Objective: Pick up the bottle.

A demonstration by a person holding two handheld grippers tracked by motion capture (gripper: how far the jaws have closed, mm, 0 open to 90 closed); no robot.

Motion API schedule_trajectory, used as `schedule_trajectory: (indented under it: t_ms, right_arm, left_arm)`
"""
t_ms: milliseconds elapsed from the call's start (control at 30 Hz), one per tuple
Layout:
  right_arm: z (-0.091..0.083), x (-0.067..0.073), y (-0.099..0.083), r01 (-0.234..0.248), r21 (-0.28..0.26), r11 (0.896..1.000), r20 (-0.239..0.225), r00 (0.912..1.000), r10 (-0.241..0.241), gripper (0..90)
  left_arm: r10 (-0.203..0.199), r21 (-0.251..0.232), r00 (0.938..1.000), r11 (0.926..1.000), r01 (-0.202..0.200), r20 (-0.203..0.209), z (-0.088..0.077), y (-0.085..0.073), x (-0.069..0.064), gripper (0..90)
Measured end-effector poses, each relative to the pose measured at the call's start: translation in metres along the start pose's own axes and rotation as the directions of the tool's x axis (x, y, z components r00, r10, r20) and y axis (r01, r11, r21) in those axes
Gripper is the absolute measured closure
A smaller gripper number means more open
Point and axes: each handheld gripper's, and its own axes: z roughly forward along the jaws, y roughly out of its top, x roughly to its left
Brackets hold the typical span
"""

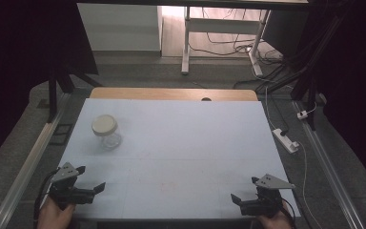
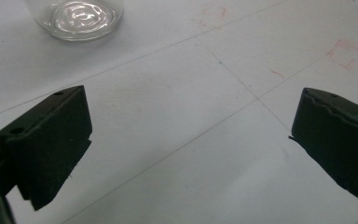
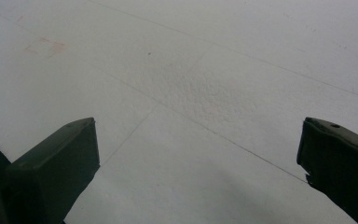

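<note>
The jar (image 1: 107,132), clear glass under a cream lid (image 1: 104,124), stands far left on the tabletop (image 1: 181,157), probably light, rigid, slick and breakable, best gripped around the lid; left claw (image 1: 91,179) and right claw (image 1: 245,189) both spread, empty.

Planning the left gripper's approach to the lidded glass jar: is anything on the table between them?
Nothing visible. Between the open left gripper and the glass jar lies bare white table surface, marked by faint lines.

- The left gripper (image 2: 189,140) has its black jaws spread wide over the white bench (image 2: 177,93).
- A glass jar's base (image 2: 79,18) sits at eleven o'clock.
</note>
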Motion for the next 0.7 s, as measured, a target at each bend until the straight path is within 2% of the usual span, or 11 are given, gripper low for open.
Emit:
schedule_trajectory:
  t_ms: [267, 333, 500, 700]
  right_arm:
    - [0.000, 0.000, 0.000, 0.001, 0.001, 1.000, 0.000, 1.0000, -0.001, 0.0]
    - [0.000, 0.000, 0.000, 0.002, 0.002, 1.000, -0.001, 1.0000, -0.002, 0.0]
    - [0.001, 0.000, 0.000, 0.004, 0.002, 1.000, -0.002, 1.0000, -0.004, 0.0]
    - [0.001, 0.001, 0.000, 0.006, 0.003, 1.000, -0.002, 1.0000, -0.006, 0.0]
  left_arm:
    - [-0.016, -0.036, 0.9997, 0.9992, 0.017, 0.018, 0.008, 0.006, 0.011, 0.0]
    - [-0.026, -0.046, 0.9990, 0.9985, 0.028, 0.036, 0.013, 0.008, 0.014, 0.0]
    - [-0.024, -0.037, 0.9994, 0.9990, 0.025, 0.026, 0.022, 0.014, 0.019, 0.0]
    - [-0.011, -0.029, 0.9999, 0.9995, 0.011, -0.008, 0.031, 0.023, 0.027, 0.0]
